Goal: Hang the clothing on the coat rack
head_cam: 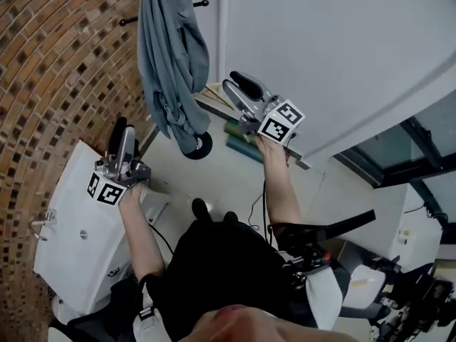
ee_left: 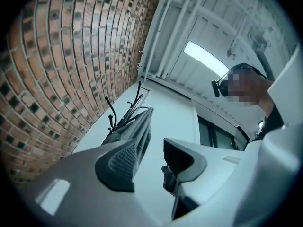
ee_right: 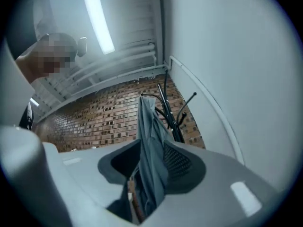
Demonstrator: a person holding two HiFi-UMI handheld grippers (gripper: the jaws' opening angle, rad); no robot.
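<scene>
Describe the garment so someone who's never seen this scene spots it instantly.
Find the corner where the brick wall meets the white wall; a black coat rack stands there. The garment is the grey-blue cloth draped from it, the only fabric hanging.

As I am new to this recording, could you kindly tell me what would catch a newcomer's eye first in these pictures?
A grey garment hangs from the black coat rack at the top of the head view, in the corner where the brick wall meets a white wall. Below it, the left gripper and the right gripper are both open and empty, clear of the cloth.
</scene>
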